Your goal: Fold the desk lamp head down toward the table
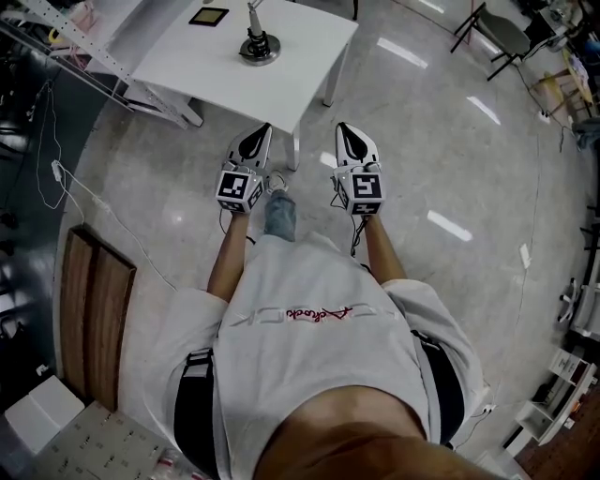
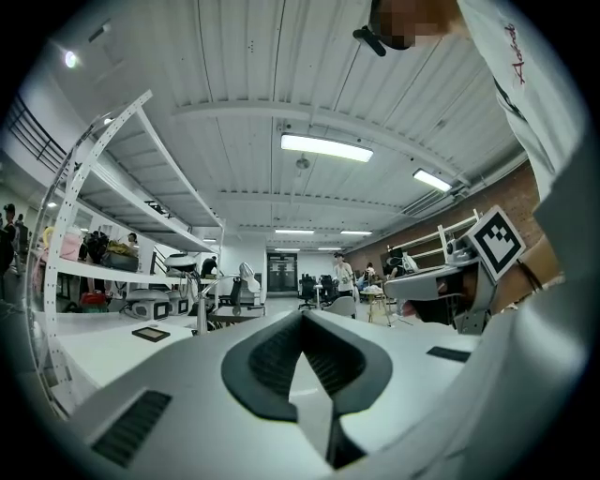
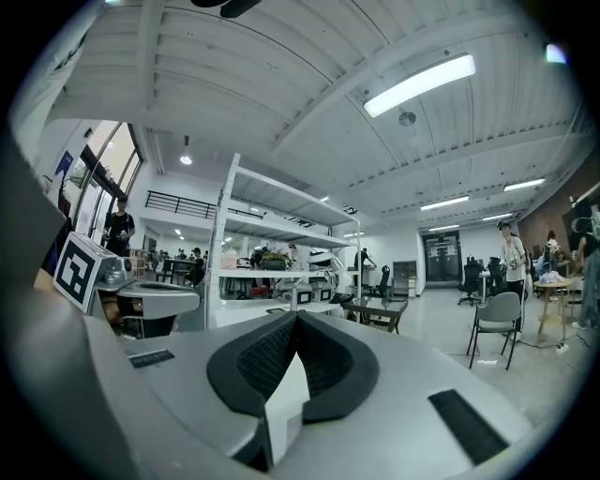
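There are two grippers, the left gripper and the right gripper, side by side. Each has its jaws pressed together on nothing. One lamp stands on one white table ahead of them, near one dark pad.

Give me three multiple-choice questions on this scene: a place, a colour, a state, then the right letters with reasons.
1. Where does the round dark metal lamp base stand? A) on the floor B) on the white rectangular table C) on a shelf
2. What colour is the person's short-sleeved T-shirt? A) white B) black C) blue
3. How are the left claw and right claw? A) wide open B) shut, empty C) gripping the lamp
Answers: B, it sits on the tabletop; A, the cloth is white; B, the pads meet with nothing between.
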A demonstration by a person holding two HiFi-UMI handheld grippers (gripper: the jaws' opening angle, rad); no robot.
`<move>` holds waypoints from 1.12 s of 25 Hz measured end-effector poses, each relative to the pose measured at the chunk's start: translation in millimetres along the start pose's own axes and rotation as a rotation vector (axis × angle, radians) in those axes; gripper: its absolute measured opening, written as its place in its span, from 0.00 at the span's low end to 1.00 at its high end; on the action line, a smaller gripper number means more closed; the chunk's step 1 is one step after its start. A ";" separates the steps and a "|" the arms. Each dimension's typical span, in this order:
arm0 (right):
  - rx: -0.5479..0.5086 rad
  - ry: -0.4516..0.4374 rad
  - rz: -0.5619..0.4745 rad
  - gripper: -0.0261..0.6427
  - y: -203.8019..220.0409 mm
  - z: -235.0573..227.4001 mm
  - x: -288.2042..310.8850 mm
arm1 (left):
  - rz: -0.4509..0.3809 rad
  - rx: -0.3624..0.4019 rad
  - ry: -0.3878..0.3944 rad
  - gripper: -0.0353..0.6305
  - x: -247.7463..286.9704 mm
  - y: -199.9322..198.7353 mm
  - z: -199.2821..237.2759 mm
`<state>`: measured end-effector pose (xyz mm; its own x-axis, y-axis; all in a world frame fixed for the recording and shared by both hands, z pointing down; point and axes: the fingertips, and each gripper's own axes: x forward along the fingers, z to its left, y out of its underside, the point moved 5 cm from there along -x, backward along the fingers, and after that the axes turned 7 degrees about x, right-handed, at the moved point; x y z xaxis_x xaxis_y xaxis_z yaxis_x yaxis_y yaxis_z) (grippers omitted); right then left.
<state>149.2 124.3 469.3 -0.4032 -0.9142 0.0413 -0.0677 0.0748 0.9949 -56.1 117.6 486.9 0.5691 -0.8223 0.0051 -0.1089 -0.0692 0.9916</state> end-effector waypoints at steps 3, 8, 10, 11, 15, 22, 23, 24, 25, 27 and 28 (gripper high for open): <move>-0.004 0.006 0.001 0.07 -2.9 -7.5 26.9 | -0.007 -0.003 0.000 0.09 20.1 2.0 19.1; -0.011 0.005 0.004 0.07 -5.6 -11.8 74.0 | -0.009 -0.021 -0.007 0.09 50.5 12.2 55.3; -0.014 0.007 0.009 0.07 -6.8 -12.4 91.9 | -0.009 -0.030 -0.007 0.09 62.5 15.8 69.4; -0.016 0.007 0.010 0.07 -7.7 -13.0 100.9 | -0.009 -0.033 -0.006 0.09 69.0 17.6 76.3; -0.020 0.020 0.020 0.07 -8.9 -16.7 136.5 | -0.002 -0.046 0.007 0.09 93.7 24.8 103.7; -0.026 0.058 0.021 0.07 -21.9 -30.8 200.6 | -0.003 -0.042 0.043 0.09 142.0 20.7 153.5; -0.025 0.062 0.022 0.07 -23.4 -32.0 208.3 | -0.001 -0.042 0.046 0.09 147.5 20.7 160.3; -0.024 0.065 0.022 0.07 -24.7 -32.8 215.4 | 0.001 -0.044 0.049 0.09 152.4 21.0 166.5; -0.022 0.068 0.022 0.07 -25.9 -33.8 221.9 | 0.002 -0.045 0.052 0.09 156.9 21.6 171.9; -0.019 0.077 0.021 0.07 -28.0 -35.8 233.9 | 0.005 -0.047 0.061 0.09 165.1 22.9 181.4; -0.018 0.081 0.020 0.07 -28.9 -36.6 239.8 | 0.007 -0.047 0.066 0.09 169.0 23.8 185.7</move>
<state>87.9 -111.6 453.8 -0.3289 -0.9419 0.0677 -0.0439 0.0868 0.9953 -113.9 -128.0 487.5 0.6209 -0.7836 0.0191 -0.0752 -0.0353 0.9965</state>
